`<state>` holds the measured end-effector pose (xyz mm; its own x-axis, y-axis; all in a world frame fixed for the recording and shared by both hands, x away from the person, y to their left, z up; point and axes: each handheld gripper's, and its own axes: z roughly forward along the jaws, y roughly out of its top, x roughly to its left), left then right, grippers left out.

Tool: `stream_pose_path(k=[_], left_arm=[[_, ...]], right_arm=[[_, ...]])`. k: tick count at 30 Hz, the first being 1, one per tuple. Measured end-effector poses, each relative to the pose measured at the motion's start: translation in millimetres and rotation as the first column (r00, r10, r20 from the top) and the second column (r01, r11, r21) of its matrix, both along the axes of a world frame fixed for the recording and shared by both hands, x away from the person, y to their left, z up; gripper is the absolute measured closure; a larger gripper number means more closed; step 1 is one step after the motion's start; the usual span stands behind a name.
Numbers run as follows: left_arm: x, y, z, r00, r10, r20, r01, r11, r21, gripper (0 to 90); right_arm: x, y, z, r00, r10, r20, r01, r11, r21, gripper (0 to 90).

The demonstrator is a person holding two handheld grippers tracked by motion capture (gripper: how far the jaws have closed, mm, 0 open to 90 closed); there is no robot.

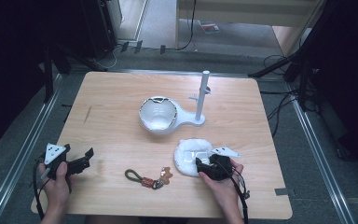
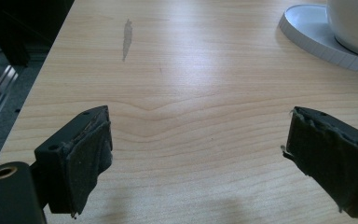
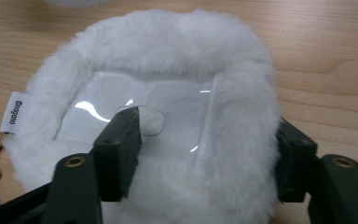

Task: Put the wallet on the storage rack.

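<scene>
Your right gripper [image 1: 204, 166] sits at the near edge of the fluffy white pouch [image 1: 192, 155], its black jaws closed on the pouch's right side: in the right gripper view one jaw rests on the clear plastic window [image 3: 140, 116], the other is pressed into the thick fur rim outside it. Fur is long, soft, plush; the window is glossy and catches highlights. The pouch is roughly round, with a small white fabric tag [image 3: 16, 113] at its left edge. It lies flat on the table, near the front right.

Your left gripper [image 1: 77, 158] rests at the near left, jaws wide apart, with bare wood between the worn, fuzzy black pads [image 2: 86, 158].

Between your hands: a keychain [image 1: 149, 178], an olive cord loop with a tan leather piece and metal ring.

Farther back, centre: a white glossy bowl-shaped holder [image 1: 157, 114] on a flat teardrop base, with a slim white upright post [image 1: 202, 93] rising from it.

Table [image 1: 116, 93]: pale wood grain, smooth, rounded corners, one grey smear at far left.
</scene>
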<state>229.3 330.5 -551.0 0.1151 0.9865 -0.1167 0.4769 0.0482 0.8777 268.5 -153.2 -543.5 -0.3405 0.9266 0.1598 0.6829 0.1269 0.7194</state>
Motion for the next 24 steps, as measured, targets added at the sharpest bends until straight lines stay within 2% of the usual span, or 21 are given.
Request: stream_pose_path(k=[5,9,11,13,17,19,20,21,22,23,24], left_arm=[[0.0,0.6,0.0,1.0,0.002,0.0,-0.002,1.0,-0.005,7.3],[-0.1,1.4,0.0,1.0,0.001,-0.001,-0.001,1.0,-0.01,7.3],[-0.3,1.7,0.1,1.0,0.001,-0.003,-0.001,0.9999,-0.014,7.3],[-0.4,2.1,-0.1,1.0,0.002,0.001,-0.002,0.9998,-0.017,7.3],[-0.6,2.6,-0.2,1.0,0.003,0.005,-0.003,0.9998,-0.02,7.3],[-0.7,2.8,-0.2,1.0,0.004,0.005,-0.004,0.9998,-0.021,7.3],[-0.7,2.8,-0.2,1.0,0.004,0.005,-0.004,0.9998,-0.021,7.3],[-0.6,3.1,-0.2,1.0,0.004,0.005,-0.004,0.9997,-0.023,7.3],[-0.6,3.1,-0.2,1.0,0.004,0.005,-0.004,0.9997,-0.023,7.3],[-0.6,3.3,-0.2,1.0,0.004,0.005,-0.003,0.9997,-0.025,7.3],[-0.6,3.3,-0.2,1.0,0.004,0.005,-0.003,0.9997,-0.025,7.3]], right_arm=[[1.8,-3.6,-0.4,0.9995,-0.03,0.003,0.03,0.9988,0.04,57.4],[-0.5,2.7,2.4,0.9991,-0.012,0.04,0.012,0.9999,-0.001,70.4],[-2.0,2.9,6.5,0.9987,0.008,0.051,-0.009,0.9998,0.018,77.3],[-2.0,0.4,11.2,0.9982,0.029,0.052,-0.031,0.9984,0.047,78.7],[-3.4,-2.6,18.2,0.9948,0.067,0.076,-0.071,0.9962,0.05,79.3],[-5.5,-2.3,25.1,0.9907,0.093,0.1,-0.095,0.9952,0.021,79.3],[-5.5,-2.3,25.1,0.9907,0.093,0.1,-0.095,0.9952,0.021,79.3],[-7.3,-0.9,32.1,0.9858,0.121,0.116,-0.12,0.9927,-0.017,79.3],[-7.3,-0.9,32.1,0.9858,0.121,0.116,-0.12,0.9927,-0.017,79.3],[-8.9,1.0,38.1,0.9794,0.154,0.131,-0.147,0.9873,-0.061,79.2],[-8.9,1.0,38.1,0.9794,0.154,0.131,-0.147,0.9873,-0.061,79.2]])
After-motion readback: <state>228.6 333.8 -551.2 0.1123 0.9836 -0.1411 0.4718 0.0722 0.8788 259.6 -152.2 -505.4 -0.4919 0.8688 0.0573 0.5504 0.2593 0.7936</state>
